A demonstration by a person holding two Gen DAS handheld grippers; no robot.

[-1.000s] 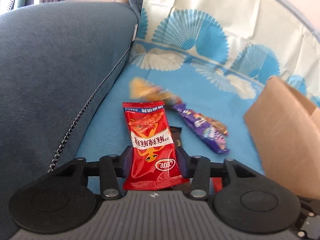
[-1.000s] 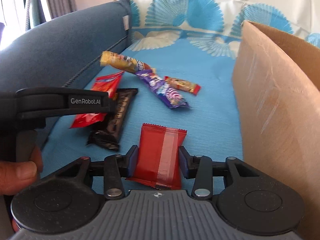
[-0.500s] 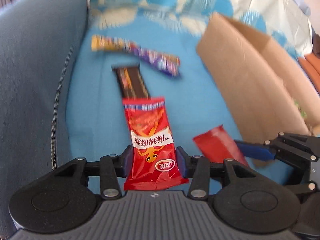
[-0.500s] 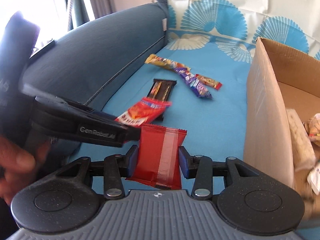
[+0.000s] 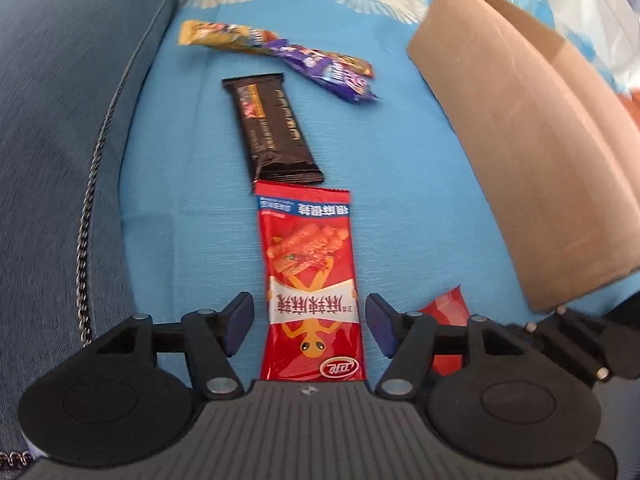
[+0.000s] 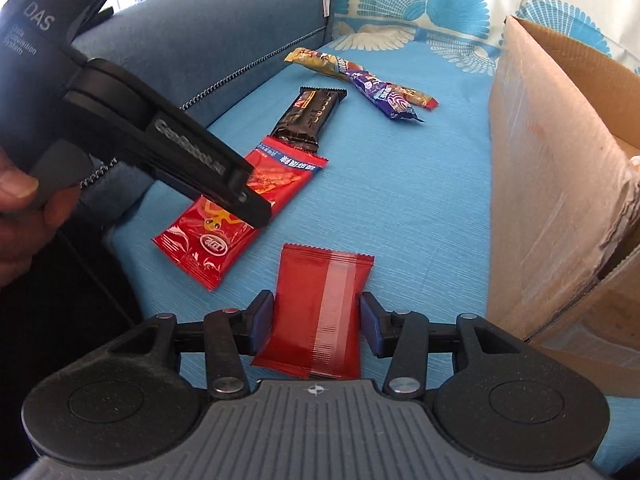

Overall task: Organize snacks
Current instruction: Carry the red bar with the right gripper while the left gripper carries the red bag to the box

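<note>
- Sorting loose snacks off a sofa seat, judged mid-way: a cardboard box [image 6: 560,184] stands at the right with something pale already inside, and several packets lie outside it.
- Left gripper [image 5: 310,326]: jaws spread apart, clear of the printed red packet [image 5: 310,280] on both sides; that packet lies flat on the seat, released.
- Right gripper [image 6: 318,326]: jaws pressed against both edges of a plain red packet [image 6: 320,312], grasping it just above the seat, near the box wall.
- Black bar [image 5: 274,128]: flat, its near end touching or overlapping the printed red packet's far end.
- Yellow stick [image 5: 216,36], purple wrapper [image 5: 324,70] and an orange stick [image 6: 416,98]: clustered farther back, overlapping.
- Next move, as a judgement: carrying the plain red packet over the box rim and letting go; the wall is tall, so a lift comes first.
- Surface: blue woven cloth [image 5: 400,208] with pale fan shapes along its far edge, soft, no hard backing for a pinch.
- Room: grey-blue sofa arm [image 5: 60,120] at the left with corded piping; a strip of curtain behind.
</note>
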